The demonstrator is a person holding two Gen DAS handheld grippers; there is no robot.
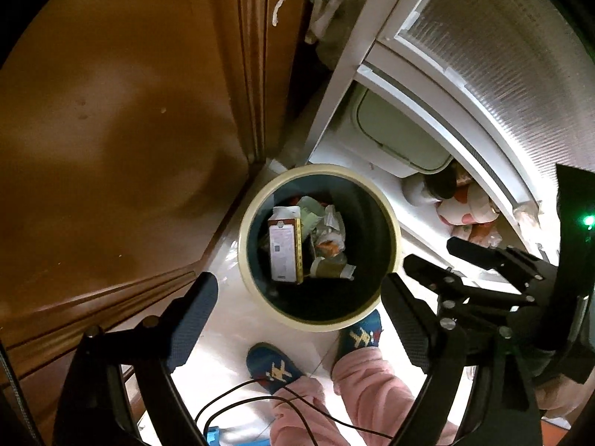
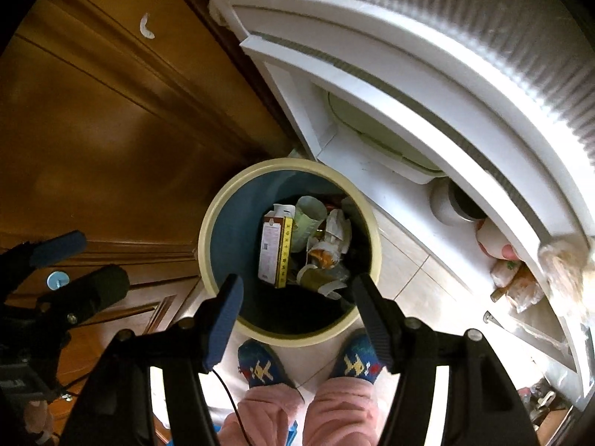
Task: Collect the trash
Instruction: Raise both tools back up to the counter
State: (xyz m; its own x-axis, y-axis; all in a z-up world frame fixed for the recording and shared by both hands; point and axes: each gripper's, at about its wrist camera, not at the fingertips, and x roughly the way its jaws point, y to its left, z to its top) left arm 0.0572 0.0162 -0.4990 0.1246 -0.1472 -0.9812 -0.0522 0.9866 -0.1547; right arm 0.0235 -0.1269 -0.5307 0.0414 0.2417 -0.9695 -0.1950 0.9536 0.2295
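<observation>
One bin (image 1: pixel 394 223), perhaps five trash pieces (image 1: pixel 286 249), two spread empty grippers (image 1: pixel 297 293)

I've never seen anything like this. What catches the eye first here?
A round cream-rimmed trash bin on the pale floor, directly below, holding a carton and crumpled wrappers. Both grippers' open, empty jaws frame it. Just beneath stand the person's blue patterned slippers.

Looking straight down into the bin (image 1: pixel 395 239), cream rim, dark inside. A carton (image 1: pixel 285 248) and crumpled wrappers (image 1: pixel 331 236) lie at the bottom. Left gripper (image 1: pixel 297 293) is spread wide with nothing in it, right gripper (image 1: pixel 459 256) off to the right, slippers (image 1: pixel 273 366) just below the bin.
</observation>
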